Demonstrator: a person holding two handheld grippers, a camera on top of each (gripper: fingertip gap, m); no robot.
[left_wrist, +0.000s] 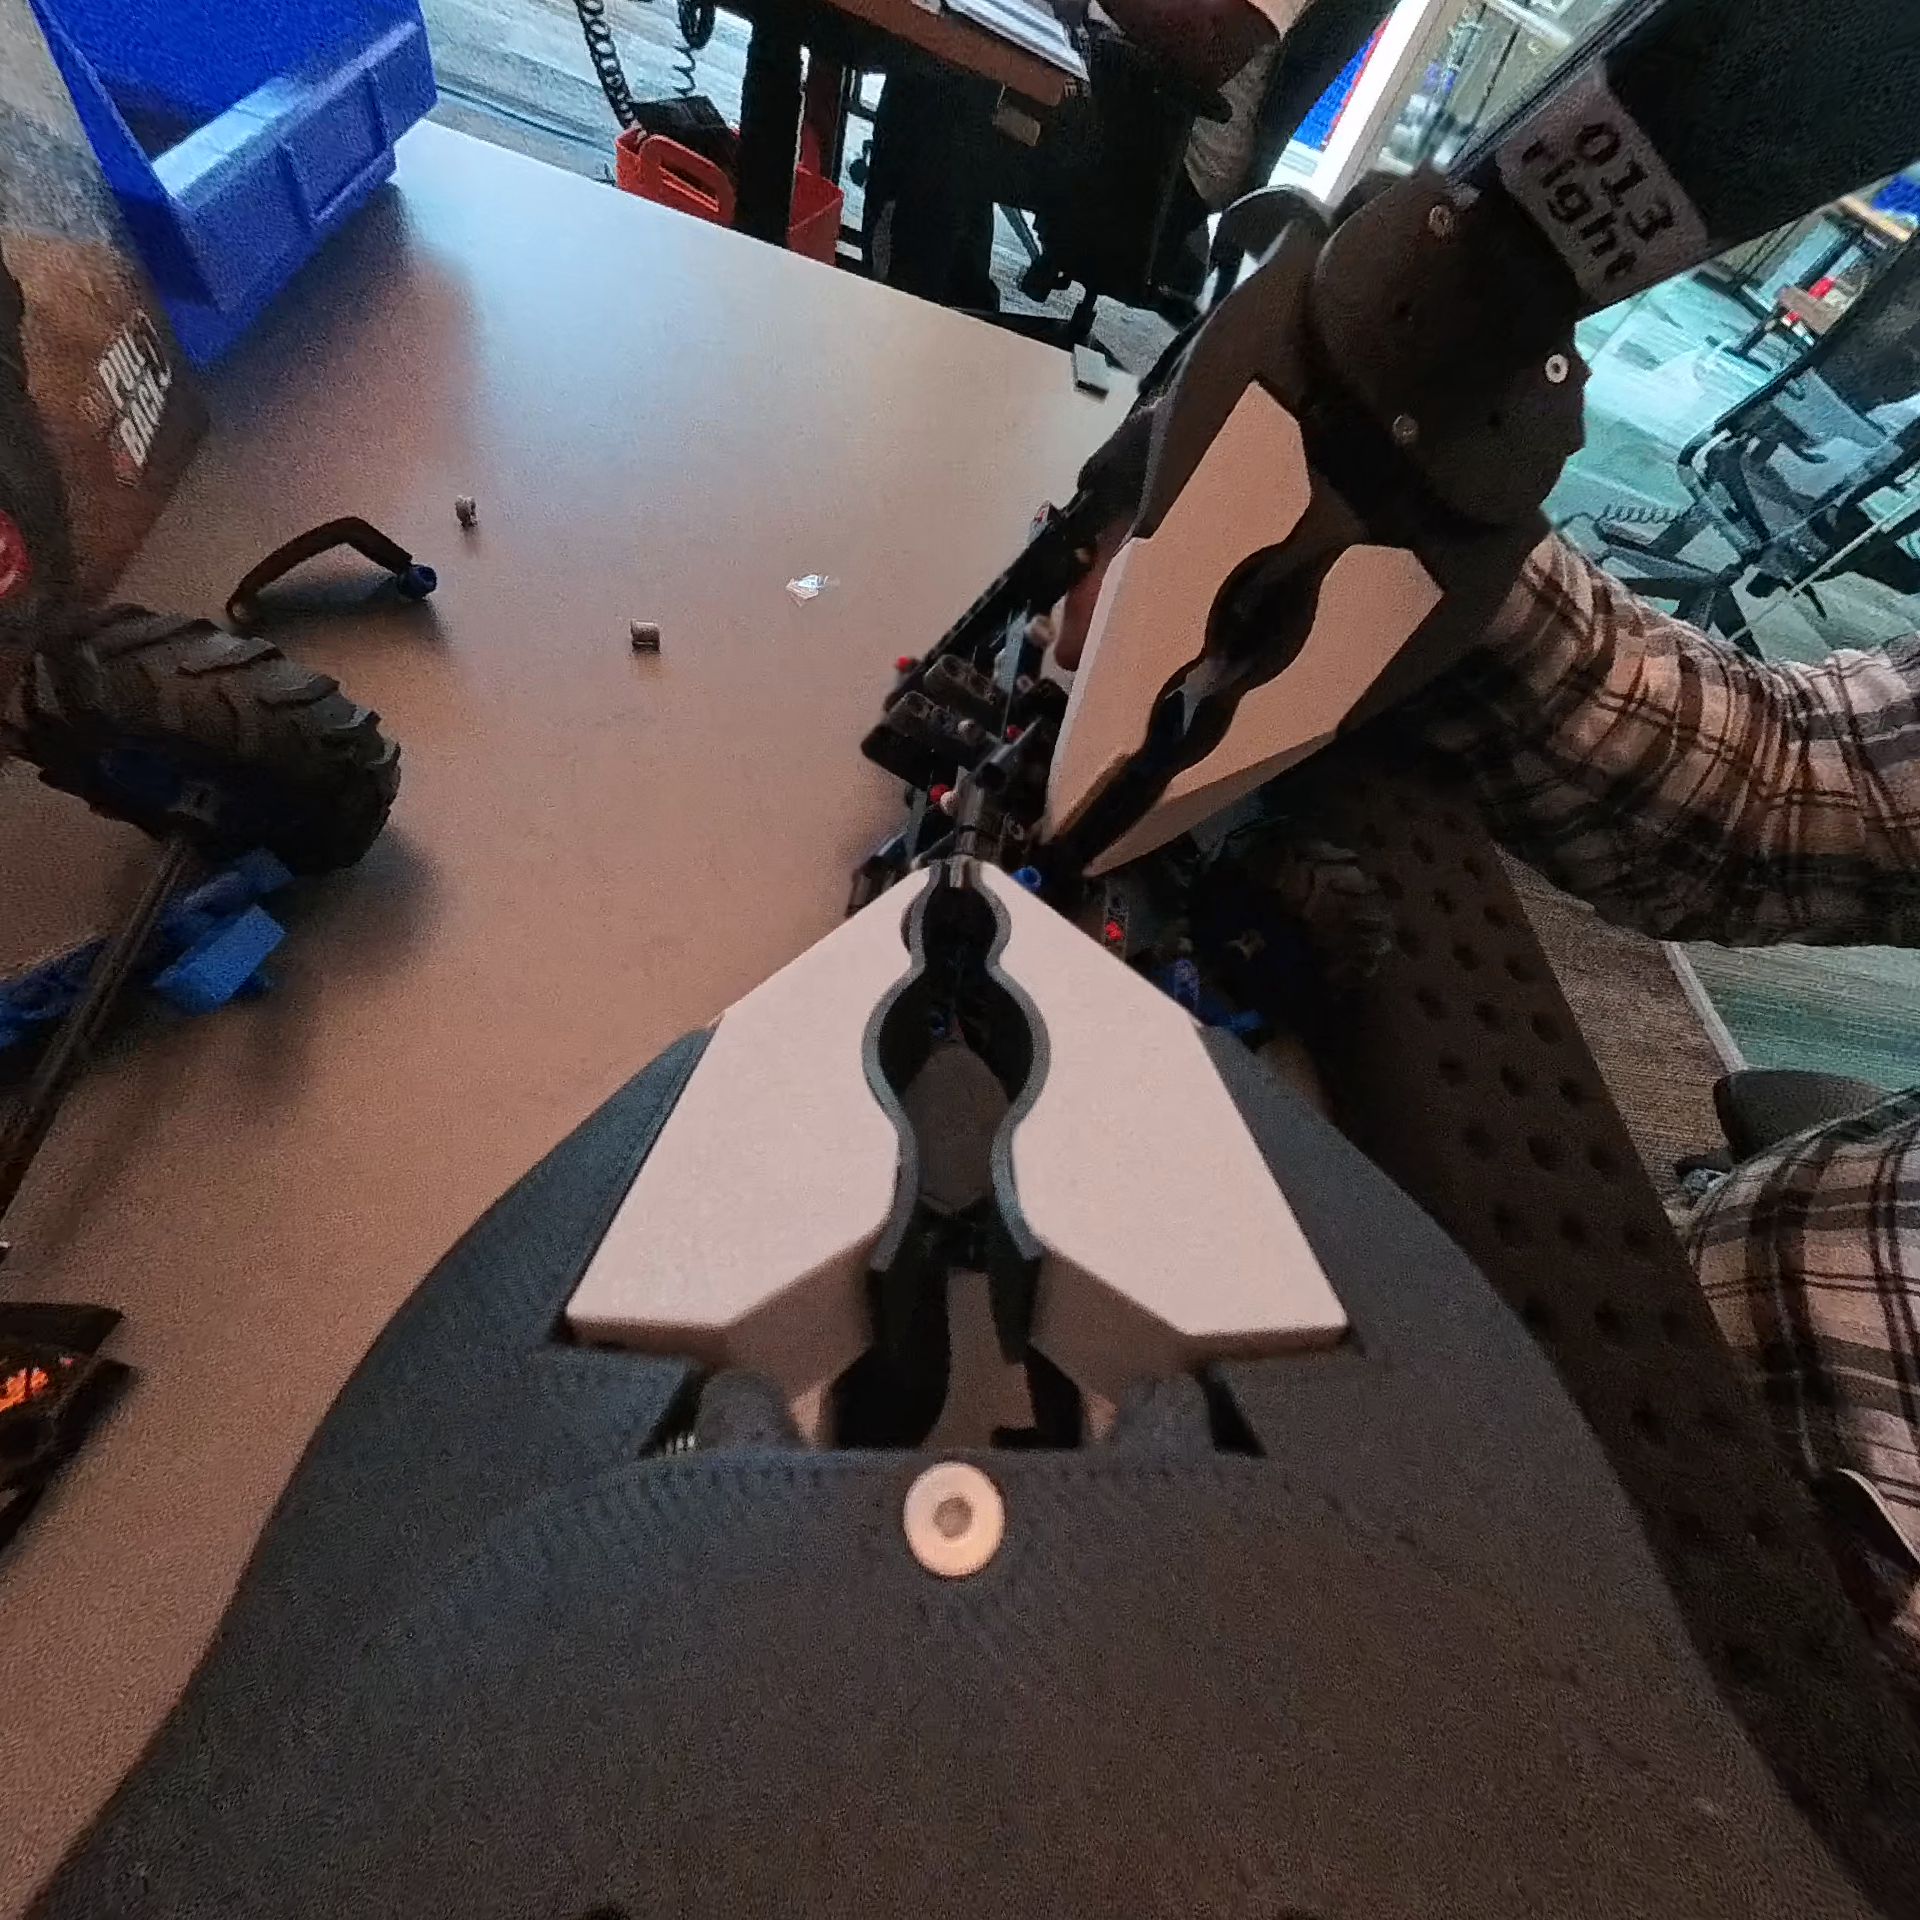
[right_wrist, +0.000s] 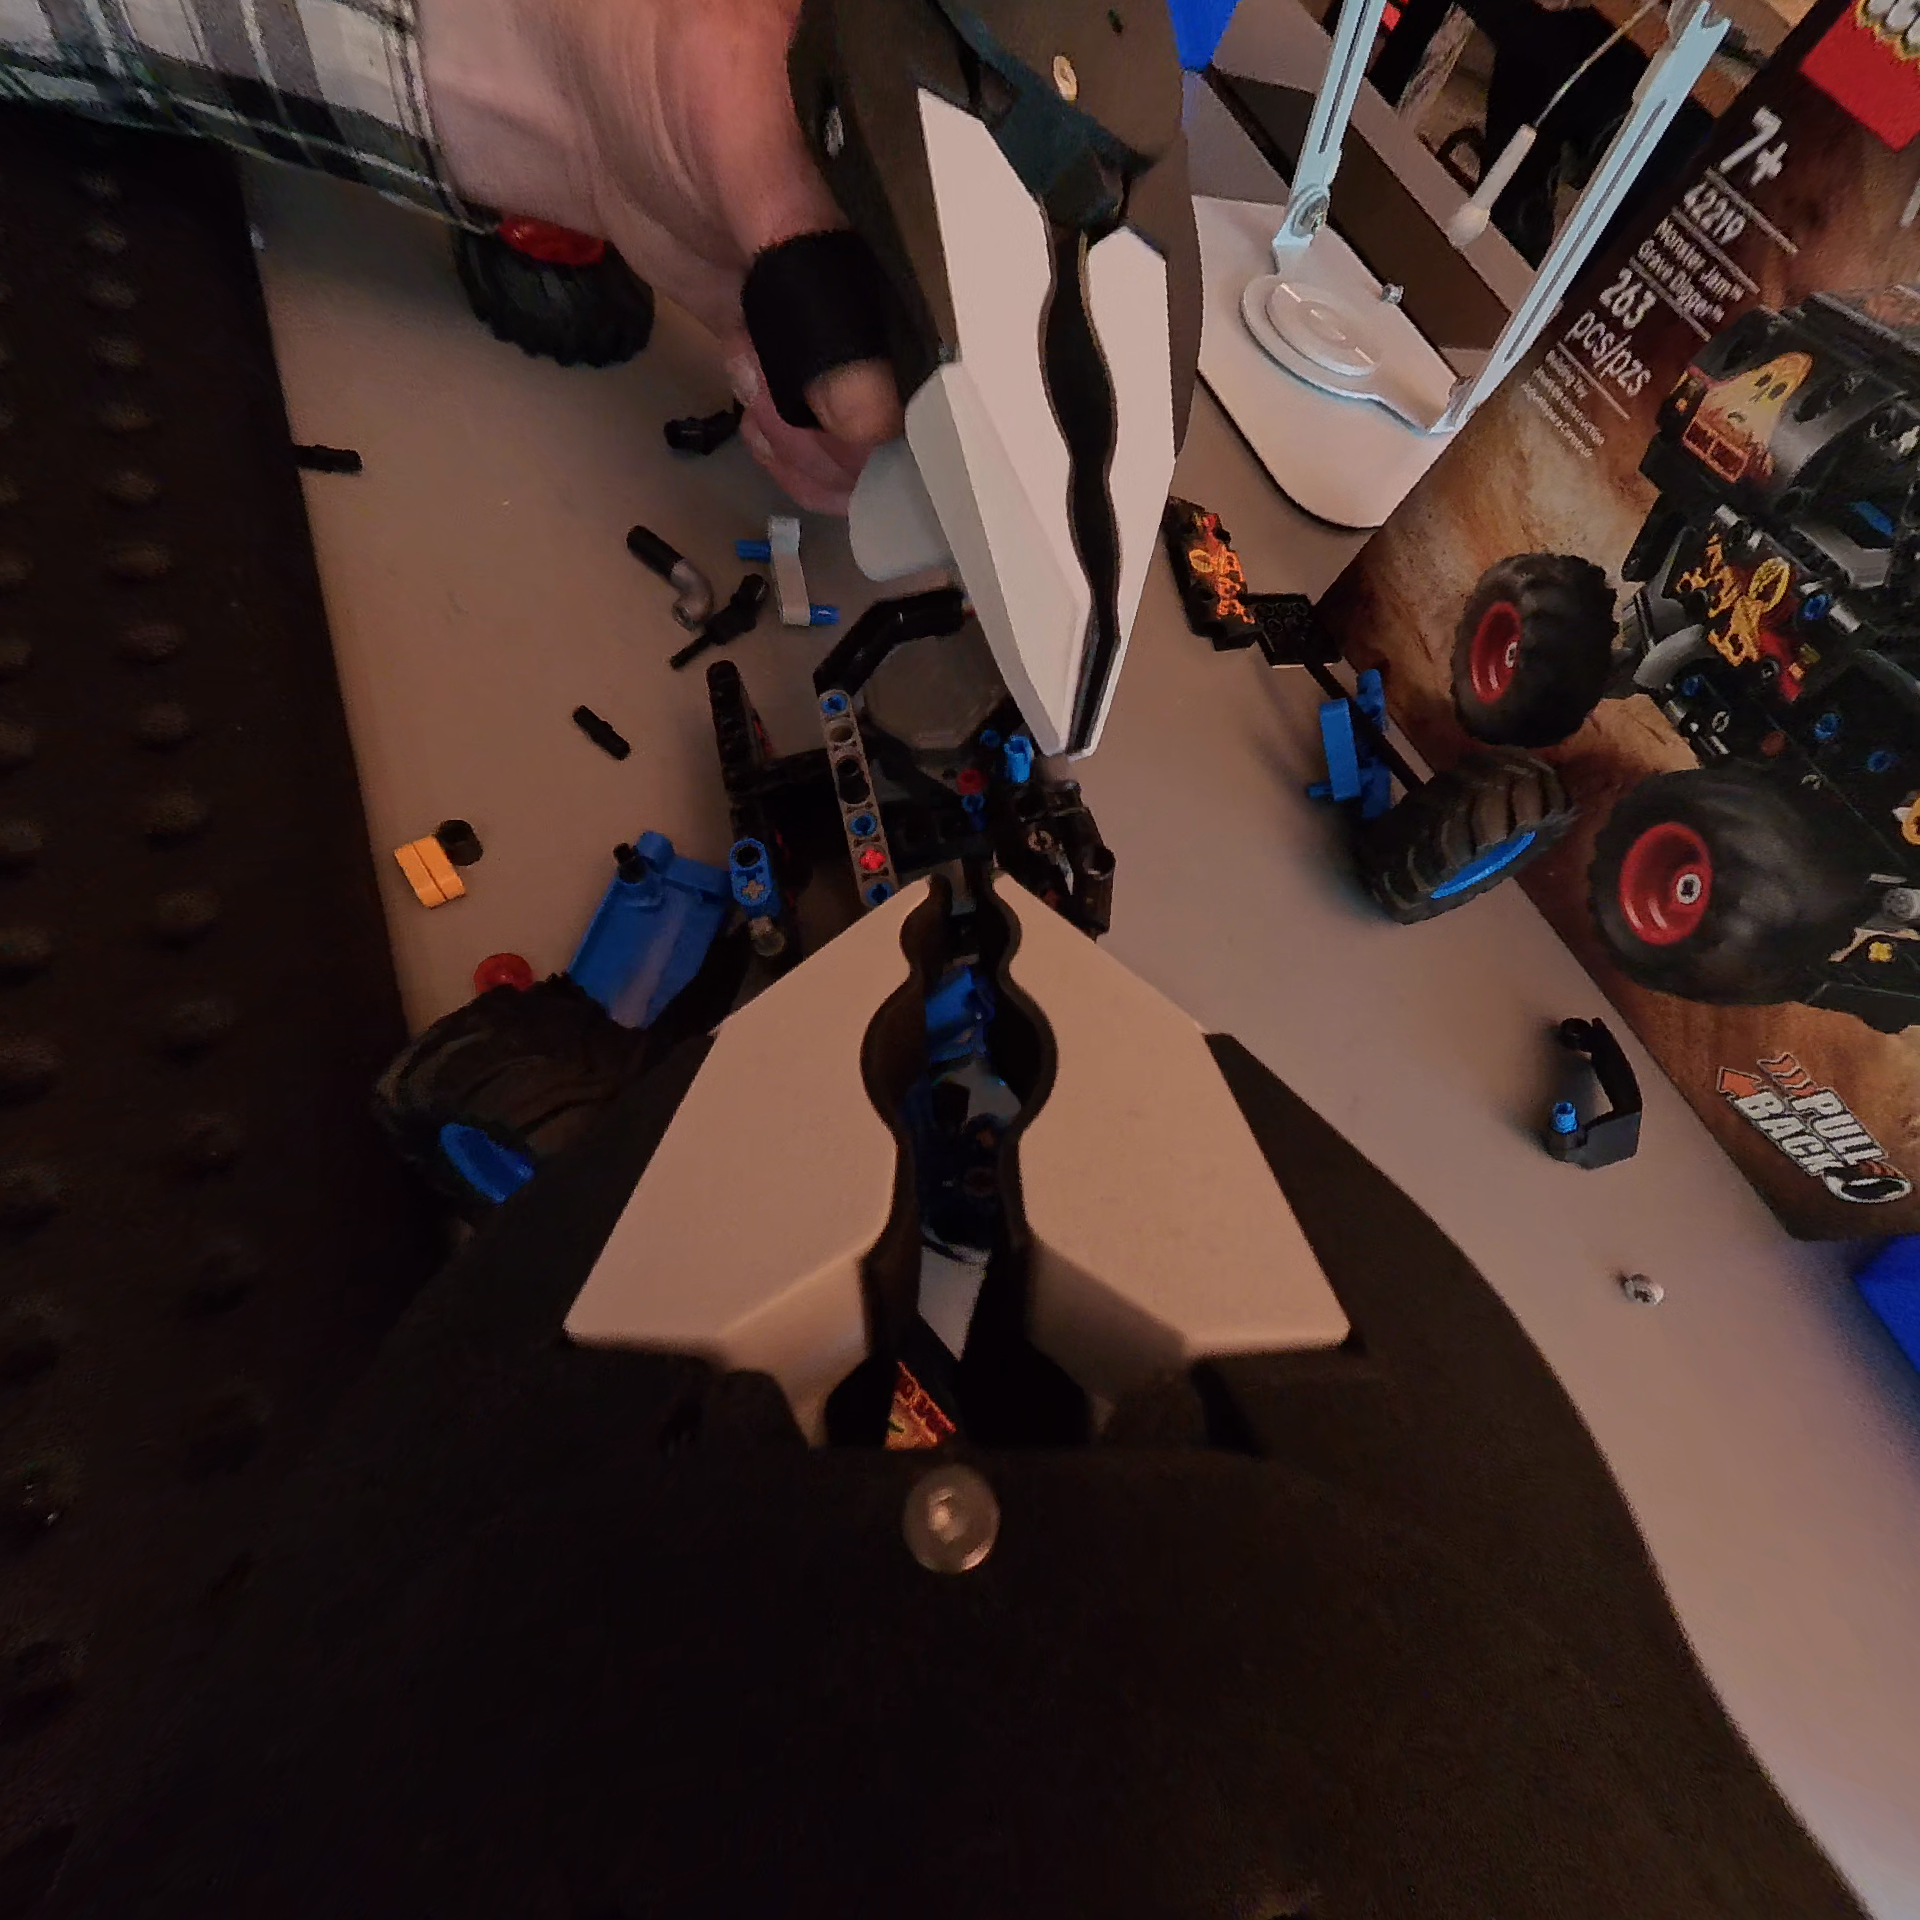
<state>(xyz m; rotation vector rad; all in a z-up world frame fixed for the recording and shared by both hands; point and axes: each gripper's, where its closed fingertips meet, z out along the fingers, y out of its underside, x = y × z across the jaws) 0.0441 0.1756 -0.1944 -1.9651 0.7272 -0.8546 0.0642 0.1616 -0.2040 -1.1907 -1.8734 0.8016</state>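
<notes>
A partly built black toy truck chassis with blue and red pins (right_wrist: 883, 800) lies on the grey table (right_wrist: 1247, 1039); it also shows in the left wrist view (left_wrist: 966, 707). My left gripper (left_wrist: 956, 883) is shut on a thin black rod (left_wrist: 985, 795) that sticks out of the chassis. In the right wrist view it comes down from the top (right_wrist: 1075, 743), held by a hand. My right gripper (right_wrist: 966, 888) is shut on the near end of the chassis; in the left wrist view its tips (left_wrist: 1070, 852) meet the chassis from the right. The two grippers' tips are close together.
A tyre with a blue hub (right_wrist: 1455, 831) lies by the toy's box (right_wrist: 1714, 675). Loose pieces are scattered about: a blue block (right_wrist: 644, 925), a yellow piece (right_wrist: 428, 871), a black curved piece (right_wrist: 1595, 1107). A blue bin (left_wrist: 239, 135), a white stand (right_wrist: 1340, 343) and a black perforated mat (right_wrist: 156, 727) border the table. Only a small space, under 4 cm, lies between the two pairs of fingers. The yellow piece (right_wrist: 428, 871) is about 11 centimetres from my right fingertips.
</notes>
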